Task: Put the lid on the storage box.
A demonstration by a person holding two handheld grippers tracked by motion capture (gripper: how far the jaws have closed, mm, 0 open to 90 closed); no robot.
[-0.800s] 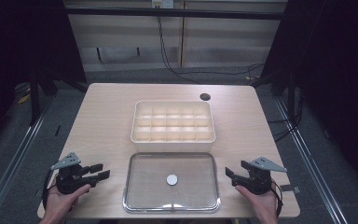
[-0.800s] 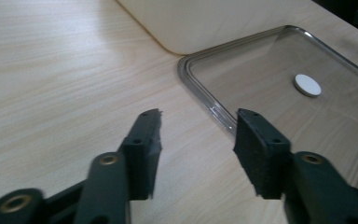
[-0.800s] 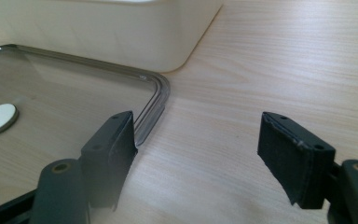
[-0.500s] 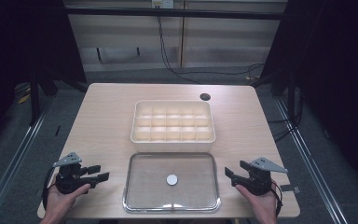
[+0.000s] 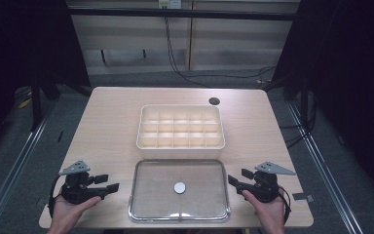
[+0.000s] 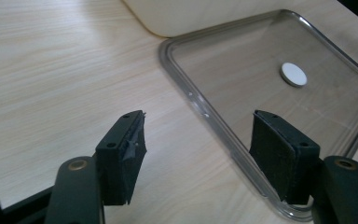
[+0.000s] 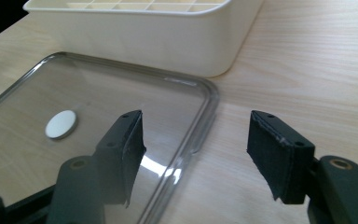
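Light wooden table (image 5: pixel 107 126) seen from above, with a cream compartment box (image 5: pixel 180 126) at centre, divided into a grid of small cells; just in front of it, nearly touching its near wall, a clear flat lid (image 5: pixel 179 190) with a raised rim, lying flat on the wood; at the lid's middle, a small white round disc (image 5: pixel 179 187); near the table's far edge, a dark round hole (image 5: pixel 214 101).

Left gripper (image 5: pixel 108 183) held in a hand (image 5: pixel 68 210) at the lid's left side, jaws spread wide and pointing toward the lid's left rim, nothing between them; in the left gripper view, the same left gripper (image 6: pixel 200 149) with one jaw above bare wood and the other above the lid (image 6: pixel 279 88) just inside its rim, disc (image 6: pixel 293 74) beyond, corner of the box (image 6: pixel 200 16) at the top.

Right gripper (image 5: pixel 237 177) held in a hand (image 5: pixel 270 212) at the lid's right side, jaws likewise spread and empty, aimed at the right rim; in the right gripper view, the right gripper (image 7: pixel 196 140) straddling the lid's edge (image 7: pixel 205 116), one jaw over the lid (image 7: pixel 102 98), the other over wood; disc (image 7: pixel 61 124) to the left, box wall (image 7: pixel 140 39) behind.

Whether either gripper touches the lid: not discernible.
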